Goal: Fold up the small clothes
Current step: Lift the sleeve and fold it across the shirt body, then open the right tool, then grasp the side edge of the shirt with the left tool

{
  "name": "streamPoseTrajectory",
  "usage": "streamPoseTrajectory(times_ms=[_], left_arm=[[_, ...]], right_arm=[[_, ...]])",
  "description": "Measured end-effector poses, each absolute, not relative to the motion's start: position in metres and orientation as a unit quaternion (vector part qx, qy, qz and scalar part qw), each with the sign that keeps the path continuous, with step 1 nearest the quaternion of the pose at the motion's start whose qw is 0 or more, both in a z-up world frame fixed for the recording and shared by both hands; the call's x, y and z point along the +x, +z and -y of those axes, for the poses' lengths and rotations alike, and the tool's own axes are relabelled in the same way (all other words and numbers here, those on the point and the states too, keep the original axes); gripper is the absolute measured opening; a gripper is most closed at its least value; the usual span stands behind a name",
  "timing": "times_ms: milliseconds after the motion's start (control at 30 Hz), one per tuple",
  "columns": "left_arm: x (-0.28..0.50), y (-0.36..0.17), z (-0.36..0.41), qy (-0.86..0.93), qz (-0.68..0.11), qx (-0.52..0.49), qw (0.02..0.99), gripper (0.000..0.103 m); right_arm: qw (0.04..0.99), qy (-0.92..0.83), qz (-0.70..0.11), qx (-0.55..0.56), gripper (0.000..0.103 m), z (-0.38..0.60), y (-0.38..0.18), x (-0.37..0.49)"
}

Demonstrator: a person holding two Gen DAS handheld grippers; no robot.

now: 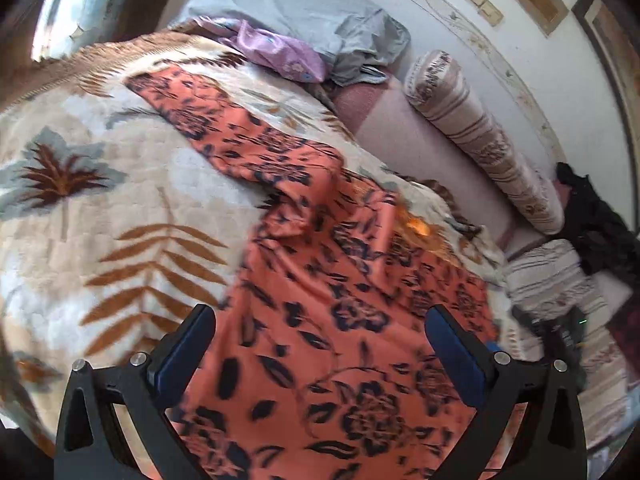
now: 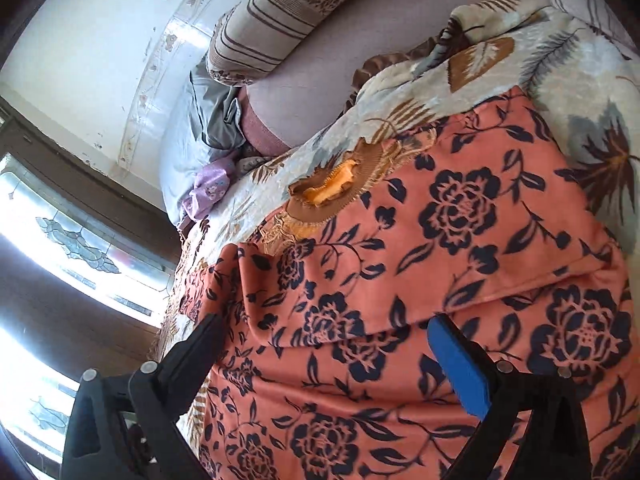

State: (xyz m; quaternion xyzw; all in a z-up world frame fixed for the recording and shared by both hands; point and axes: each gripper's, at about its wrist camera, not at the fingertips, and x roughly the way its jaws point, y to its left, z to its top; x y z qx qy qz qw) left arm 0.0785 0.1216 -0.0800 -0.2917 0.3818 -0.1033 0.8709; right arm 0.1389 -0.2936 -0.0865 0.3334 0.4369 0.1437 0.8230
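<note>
A home bedroom: a leaf-patterned blanket (image 1: pixel 100 208) covers the bed, striped bolsters (image 1: pixel 480 140) beside it along the wall, pillow (image 1: pixel 304 12) beyond.

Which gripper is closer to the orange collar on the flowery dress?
Right, probably. The right gripper hovers open over the dress, with the orange collar a short way ahead. From the left gripper, also open, the collar looks farther off.

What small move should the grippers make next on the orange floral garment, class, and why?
Probably lower the right gripper and close it on the garment's folded edge. Both grippers, left too, stand open over the cloth and hold nothing, and the garment lies only partly folded on the blanket, one long part trailing toward the pillows.
</note>
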Motion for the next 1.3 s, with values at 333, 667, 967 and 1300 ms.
streamPoseTrajectory(times_ms=[333,667,967,1300], left_arm=[[0.217,-0.097,-0.065,-0.128,-0.47,-0.332,0.808,0.103],[0.258,-0.133,-0.062,-0.089,-0.499,-0.383,0.772,0.1],[0.269,-0.142,-0.059,-0.041,-0.523,-0.335,0.783,0.057],[0.235,-0.104,-0.066,-0.008,-0.467,-0.273,0.841,0.008]], right_arm=[[0.818,0.181,-0.411,0.36,0.102,0.323,-0.125,0.109],[0.823,0.188,-0.4,0.356,0.102,0.32,-0.126,0.106],[0.82,0.187,-0.4,0.363,0.102,0.322,-0.127,0.106],[0.824,0.186,-0.4,0.355,0.102,0.32,-0.127,0.107]])
